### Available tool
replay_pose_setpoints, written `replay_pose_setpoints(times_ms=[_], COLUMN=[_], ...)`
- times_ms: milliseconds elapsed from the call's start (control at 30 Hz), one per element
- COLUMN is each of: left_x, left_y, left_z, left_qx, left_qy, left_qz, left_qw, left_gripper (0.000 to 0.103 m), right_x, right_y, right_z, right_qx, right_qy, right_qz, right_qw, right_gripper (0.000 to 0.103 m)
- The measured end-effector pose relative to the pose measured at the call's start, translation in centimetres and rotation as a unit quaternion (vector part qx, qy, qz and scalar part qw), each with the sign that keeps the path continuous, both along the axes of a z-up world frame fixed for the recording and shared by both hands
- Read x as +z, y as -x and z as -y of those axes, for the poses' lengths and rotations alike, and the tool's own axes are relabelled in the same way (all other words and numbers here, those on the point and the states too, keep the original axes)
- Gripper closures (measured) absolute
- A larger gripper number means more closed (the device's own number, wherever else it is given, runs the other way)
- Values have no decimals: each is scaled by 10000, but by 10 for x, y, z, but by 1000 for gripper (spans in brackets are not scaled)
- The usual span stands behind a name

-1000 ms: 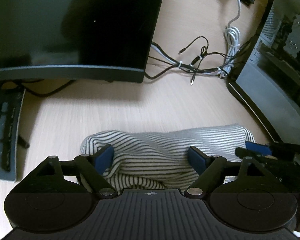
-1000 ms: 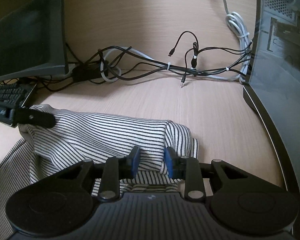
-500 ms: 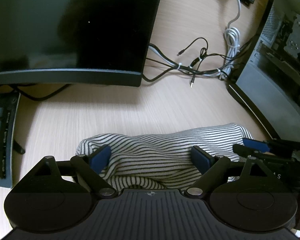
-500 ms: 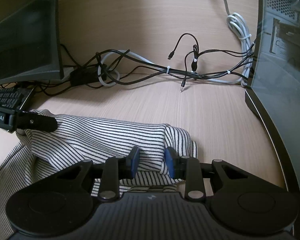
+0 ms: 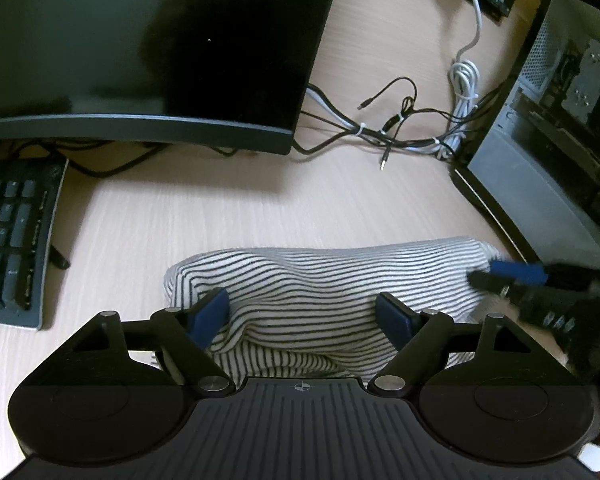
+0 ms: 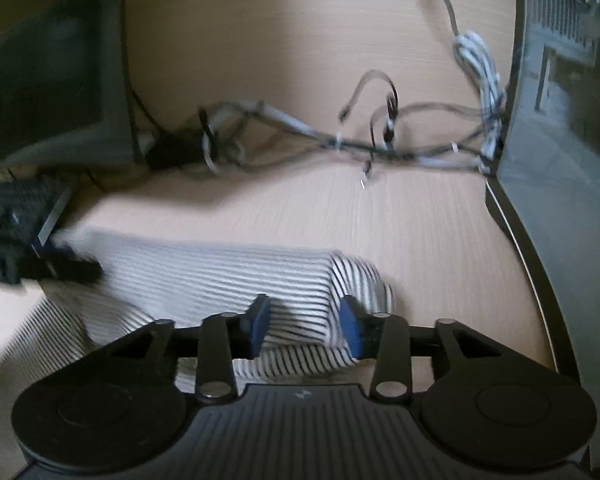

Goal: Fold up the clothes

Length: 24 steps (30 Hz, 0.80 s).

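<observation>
A grey-and-white striped garment (image 5: 332, 280) lies bunched in a long roll on the light wooden desk (image 5: 220, 216). My left gripper (image 5: 303, 316) is open wide, its blue pads (image 5: 212, 312) astride the roll's left part. In the right wrist view the picture is blurred. There my right gripper (image 6: 304, 328) stands partly open around the garment's (image 6: 220, 276) right end fold, with cloth still between the pads. The right gripper's tip (image 5: 512, 276) also shows at the roll's right end in the left wrist view. The left gripper's finger (image 6: 60, 268) shows at the cloth's left end.
A dark monitor (image 5: 140, 48) stands behind the cloth and a keyboard (image 5: 12, 240) lies to the left. A computer case (image 5: 560, 140) stands on the right. Tangled cables (image 5: 400, 128) run across the back of the desk.
The right gripper's pads have spread apart from their tight pinch on the fold, and its view has gone blurred with motion. The left gripper stays open over the cloth.
</observation>
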State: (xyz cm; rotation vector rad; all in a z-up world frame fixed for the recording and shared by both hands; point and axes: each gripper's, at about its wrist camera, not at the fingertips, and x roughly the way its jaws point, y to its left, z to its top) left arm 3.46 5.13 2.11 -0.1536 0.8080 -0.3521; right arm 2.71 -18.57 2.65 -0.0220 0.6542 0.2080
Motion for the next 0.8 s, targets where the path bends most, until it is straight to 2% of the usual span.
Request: replay_pose_setpoints(times_ms=[100,167,267,367,467,567,600,700,800], left_x=[1,1,3,11,29,48,46,35,24], left_y=[3,5,8,11,14,16,15,12,9], left_z=[0,-1,-5,-10,-14,-8,-7,-5,-3], left_qx=[28,41,80,193,283,125,113,99,86], left_qy=[10,17,70,141,320,429,412,336,259], left_qz=[-5,-18,-61,-112,57,396,356,153,-50], left_qw=[10000,10000,9999,9997,9991,9982,9985,9993,9996], left_gripper=[18,18,18,22,22,23,23,28,40], right_x=[10,6,-16,-21,-23,-23,-23,-23,-22], right_y=[-2,-8,-17,-10,-5,-1,0,3,6], right_z=[-9,-14,-16,-22,-21,-21,-21,-21,-16], right_qx=[276,382,364,463,462,434,434,431,429], right_qy=[56,7,-35,196,175,166,188,206,128], right_qz=[223,134,-293,-173,-175,-158,-147,-138,-170], right_qw=[9994,9992,9989,9986,9986,9988,9988,9988,9989], right_gripper=[66,66,66,62,61,60,60,60,60])
